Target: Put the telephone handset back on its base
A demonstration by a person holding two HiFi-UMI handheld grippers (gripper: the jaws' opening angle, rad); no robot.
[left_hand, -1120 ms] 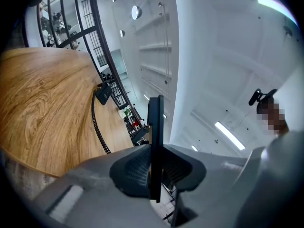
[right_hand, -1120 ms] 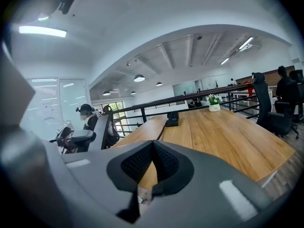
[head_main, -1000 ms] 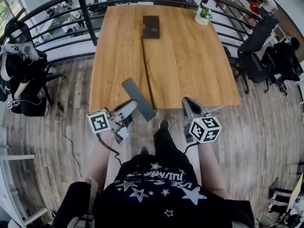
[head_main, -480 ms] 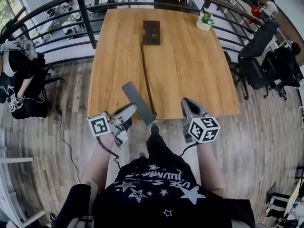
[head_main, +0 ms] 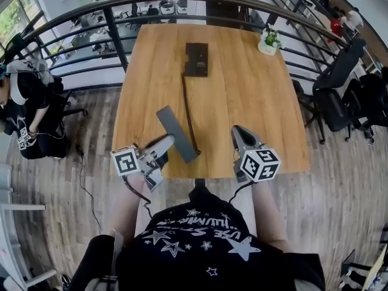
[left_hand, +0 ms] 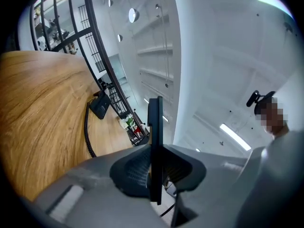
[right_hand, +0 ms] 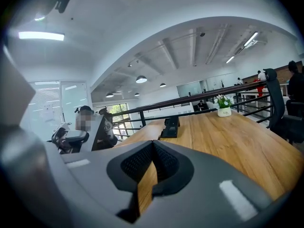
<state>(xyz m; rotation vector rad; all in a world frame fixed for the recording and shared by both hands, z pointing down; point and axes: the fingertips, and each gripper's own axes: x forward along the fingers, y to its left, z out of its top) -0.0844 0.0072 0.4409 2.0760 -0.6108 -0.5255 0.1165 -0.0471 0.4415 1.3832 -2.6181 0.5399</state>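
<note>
The step in hand is the carry. The left hand-held gripper (head_main: 167, 142) is clamped on the handset (head_main: 173, 126). In the left gripper view the handset stands edge-on between the two pads, which press on its flat sides. The handset is off the counter (head_main: 254, 102), over its near edge, and in the head view it slants from upper left to lower right. The grip seems to sit on its nearer half, with most of its length reaching past the jaws.

The base (head_main: 196, 59) lies at the far end of the counter, well apart from the handset. The cord (head_main: 187, 105) runs along the wood from the base toward the handset. The right hand-held gripper (head_main: 240, 133) hovers at the near edge on the other side, its jaws closed together with nothing between them.

My judgement is that the task is in its early part: the handset is lifted but not yet brought near its seat. The next move calls for a long reach forward over the counter. The left wrist must then turn so the handset lies flat and lengthwise along the base. After that it goes down into the cradle before the jaws let go. The cord should be left slack beside the base, not trapped beneath the handset.
</note>
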